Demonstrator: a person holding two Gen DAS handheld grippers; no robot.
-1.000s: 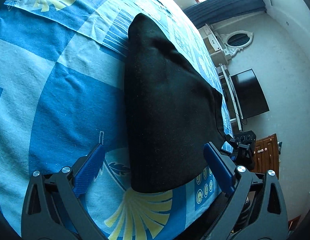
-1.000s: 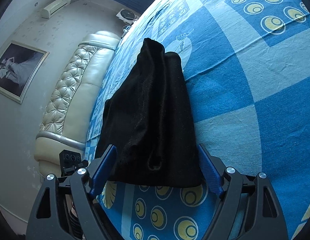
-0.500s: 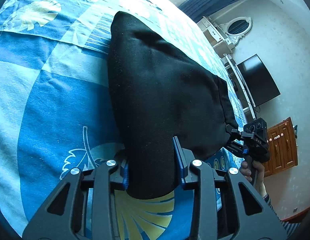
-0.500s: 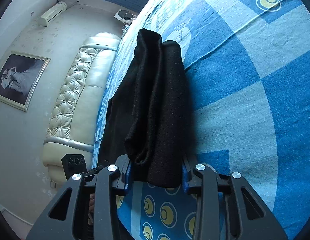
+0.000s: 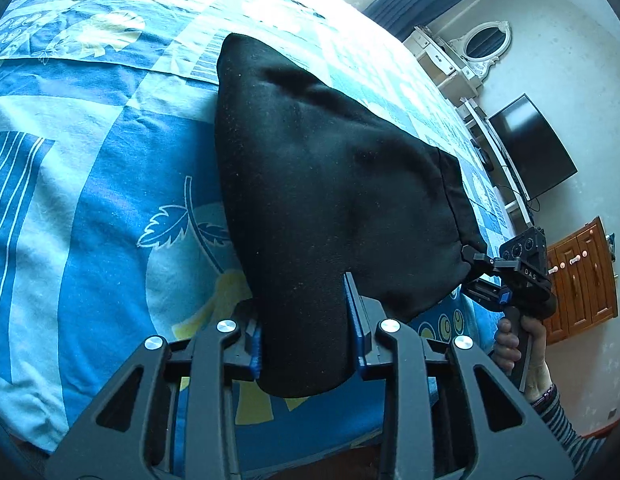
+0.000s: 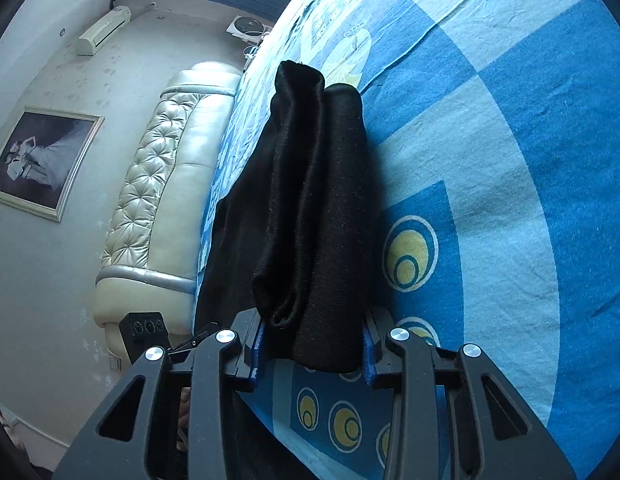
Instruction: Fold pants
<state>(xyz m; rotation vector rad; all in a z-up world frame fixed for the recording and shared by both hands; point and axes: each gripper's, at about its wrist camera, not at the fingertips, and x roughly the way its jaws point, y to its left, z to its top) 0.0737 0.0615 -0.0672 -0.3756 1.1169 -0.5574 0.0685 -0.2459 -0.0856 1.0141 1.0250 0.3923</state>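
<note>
The left tongs [image 5: 306,332] and right tongs [image 6: 311,344] are each clamping a near corner of the black pants [image 5: 321,184], which are lying on the blue patterned bed [image 5: 90,184] beside its edge.

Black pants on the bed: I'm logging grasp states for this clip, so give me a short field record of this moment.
garment: black pants, partly folded, near end raised off the bedsheet
surface: blue patterned bedsheet with yellow motifs
left gripper: shut on the near edge of the pants
right gripper: shut on another near edge, bunched layers between its fingers
far end of pants: resting on the sheet
background: cream tufted headboard, dark TV screen
</note>
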